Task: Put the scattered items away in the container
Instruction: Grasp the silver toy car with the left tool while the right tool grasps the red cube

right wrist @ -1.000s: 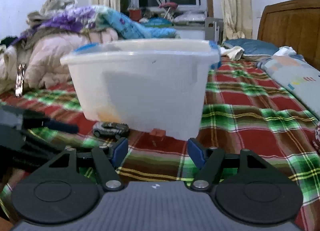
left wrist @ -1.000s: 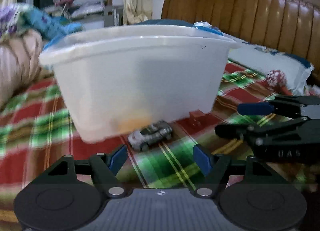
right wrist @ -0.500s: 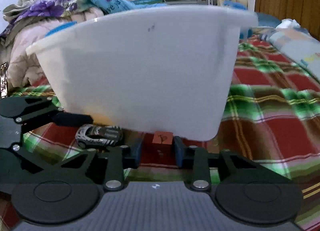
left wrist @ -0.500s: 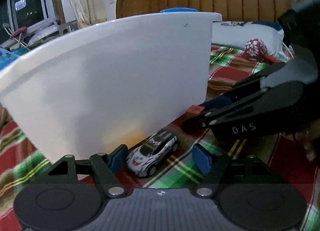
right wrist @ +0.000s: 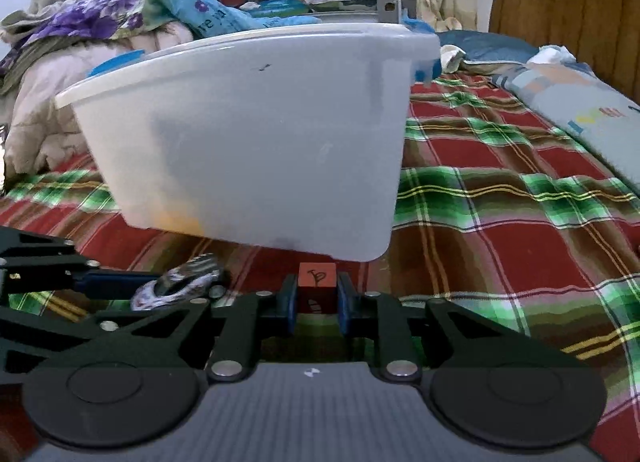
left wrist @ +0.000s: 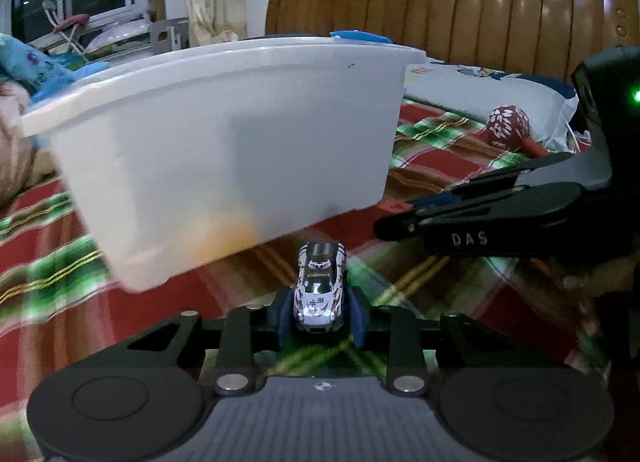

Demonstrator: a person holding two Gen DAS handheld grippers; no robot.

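A white plastic tub stands on the plaid bedspread; it also fills the right wrist view. Something orange shows faintly through its wall. My left gripper is shut on a small silver toy car, nose pointing at the tub, just in front of its base. My right gripper is shut on a small red cube with a black mark, close to the tub's lower edge. Each gripper shows in the other's view: the right one, the left one with the car.
A red patterned maraca lies by a pillow to the right of the tub. A wooden headboard stands behind. Piled bedding rises at the left. Open plaid bedspread stretches to the right.
My left gripper closed on the toy car, which now points straight ahead. My right gripper closed fully on the red cube. Both sit a little farther back from the tub.
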